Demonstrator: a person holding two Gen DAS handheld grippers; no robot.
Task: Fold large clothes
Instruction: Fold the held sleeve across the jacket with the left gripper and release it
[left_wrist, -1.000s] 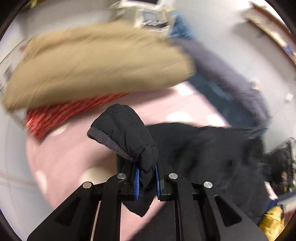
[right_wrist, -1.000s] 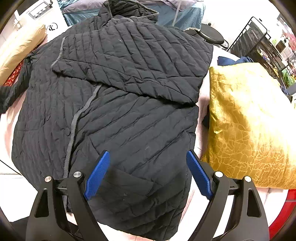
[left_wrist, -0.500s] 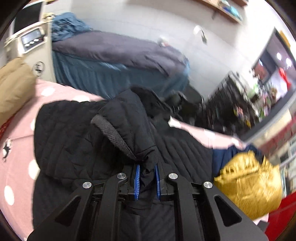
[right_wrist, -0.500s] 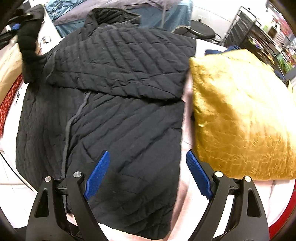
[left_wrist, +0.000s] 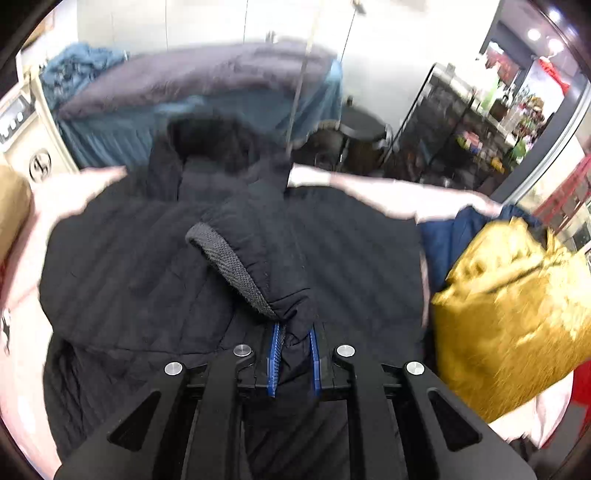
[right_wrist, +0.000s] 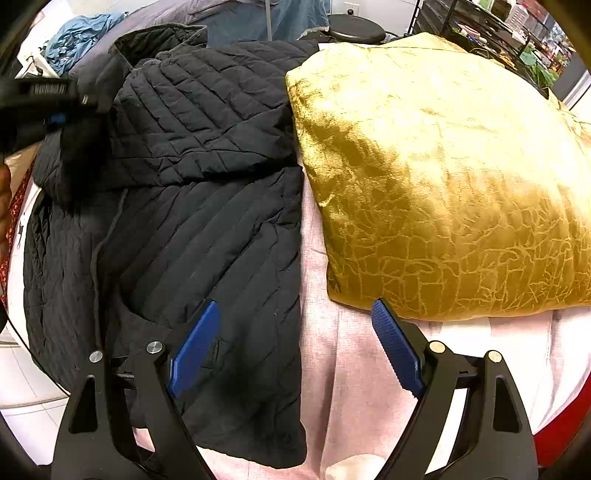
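Observation:
A black quilted jacket (right_wrist: 207, 206) lies spread on the pink cover; one sleeve lies folded across its chest. In the left wrist view the jacket (left_wrist: 122, 266) fills the middle. My left gripper (left_wrist: 293, 354) is shut on the other sleeve's cuff (left_wrist: 236, 269), which has a grey knit edge, and holds it above the jacket's body. The left gripper also shows in the right wrist view (right_wrist: 55, 107), blurred, at the far left. My right gripper (right_wrist: 295, 343) is open and empty, low over the jacket's right hem edge.
A gold cushion (right_wrist: 443, 166) lies right beside the jacket, also in the left wrist view (left_wrist: 517, 314). A tan pillow (left_wrist: 11, 206) sits at the left. Behind stand a blue-covered bed (left_wrist: 192, 103), a black stool (right_wrist: 351, 27) and a wire rack (left_wrist: 461, 122).
My left gripper has carried the cuff from the left side across over the jacket's body. My right gripper has shifted right, toward the gold cushion, still open.

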